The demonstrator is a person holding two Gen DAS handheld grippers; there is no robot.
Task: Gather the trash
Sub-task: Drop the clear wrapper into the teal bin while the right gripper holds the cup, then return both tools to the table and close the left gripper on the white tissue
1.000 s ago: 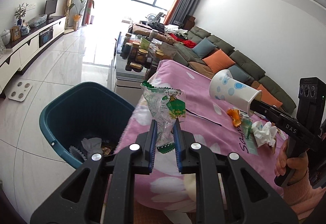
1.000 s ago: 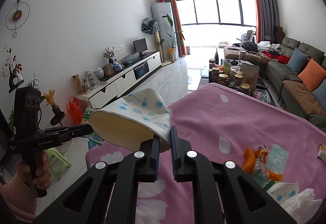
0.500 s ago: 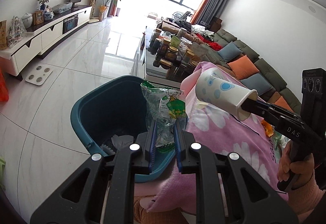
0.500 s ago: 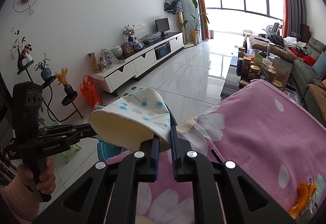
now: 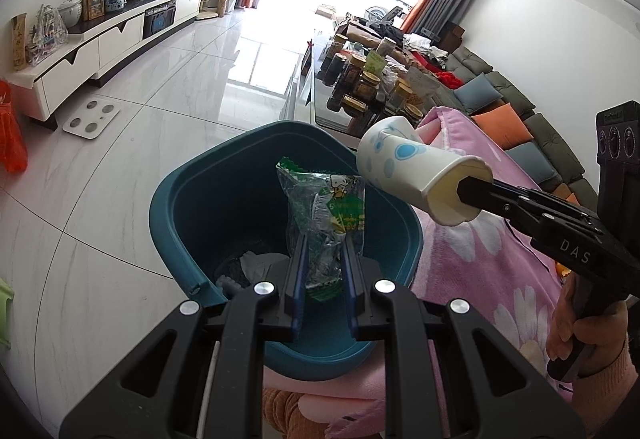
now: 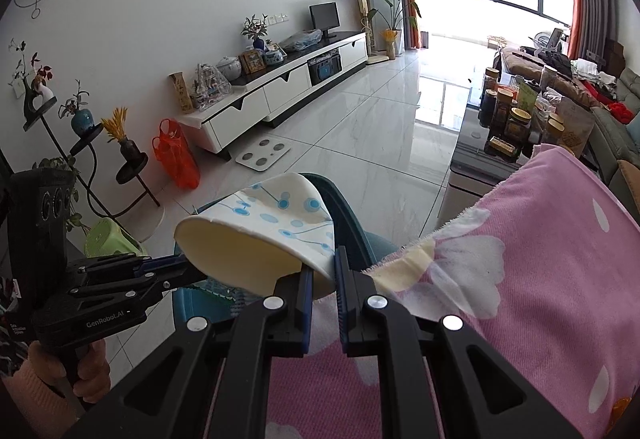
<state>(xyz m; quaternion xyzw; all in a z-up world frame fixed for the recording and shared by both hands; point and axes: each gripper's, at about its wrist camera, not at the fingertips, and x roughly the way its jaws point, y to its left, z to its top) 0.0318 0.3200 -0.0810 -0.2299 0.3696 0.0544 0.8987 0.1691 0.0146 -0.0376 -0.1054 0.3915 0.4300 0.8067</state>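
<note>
Left gripper (image 5: 323, 259) is clamped on a green-and-clear snack wrapper (image 5: 326, 217); both blue pads (image 5: 299, 271) press its lower half, and the upper half stands up past the fingertips. Directly beyond and below the tips sits the teal bin (image 5: 182, 199), mouth open, with crumpled white paper (image 5: 258, 263) at its bottom. Wrapper hangs over the bin opening, not touching the rim.

Right gripper (image 6: 323, 275) is pinched on the rim wall of a white paper cup (image 6: 264, 235) with blue dot print, one finger inside the mouth and one outside. Cup lies on its side, base pointing away from the tool and mouth towards it. In the left wrist view the cup (image 5: 416, 179) sits to the right of the wrapper, level with the bin's far-right rim, over the edge where the bin meets the pink floral cloth (image 5: 492, 267).

From the right tool, the bin rim (image 6: 344, 211) shows just behind the cup, the cloth (image 6: 552, 263) spreads to the right of the fingers, and the left gripper (image 6: 176, 271) reaches in from the left, its tips hidden behind the cup. A hand (image 5: 580, 335) in a pink sleeve grips the right tool's handle.
</note>
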